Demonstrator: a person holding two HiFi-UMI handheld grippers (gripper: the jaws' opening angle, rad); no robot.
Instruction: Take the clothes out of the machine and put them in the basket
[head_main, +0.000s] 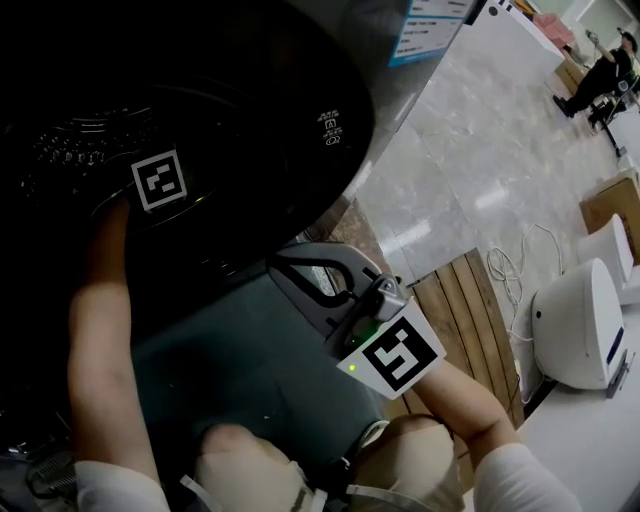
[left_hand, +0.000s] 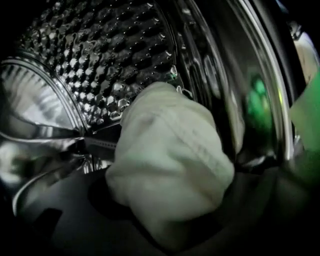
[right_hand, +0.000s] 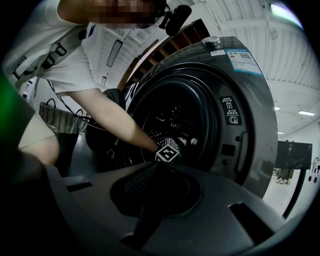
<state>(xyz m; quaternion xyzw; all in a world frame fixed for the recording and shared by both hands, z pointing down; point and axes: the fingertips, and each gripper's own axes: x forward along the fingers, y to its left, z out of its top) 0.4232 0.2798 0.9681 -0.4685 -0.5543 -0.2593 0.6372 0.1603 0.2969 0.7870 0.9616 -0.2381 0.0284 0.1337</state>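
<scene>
While my right gripper (head_main: 325, 285) hangs outside the machine (right_hand: 250, 115), pressed together and empty, the left gripper (left_hand: 167, 227) points down into the drum (left_hand: 115, 60), pinching the white garment (left_hand: 170, 155) bunched dead ahead. Next, I judge: withdraw toward the basket (right_hand: 57, 120).

You are wearing a white short-sleeved shirt (right_hand: 75, 60), upper left, and beige shorts (right_hand: 27, 132). Your grey right gripper (head_main: 285, 268) is carrying a black-and-white marker cube (head_main: 395, 352).
</scene>
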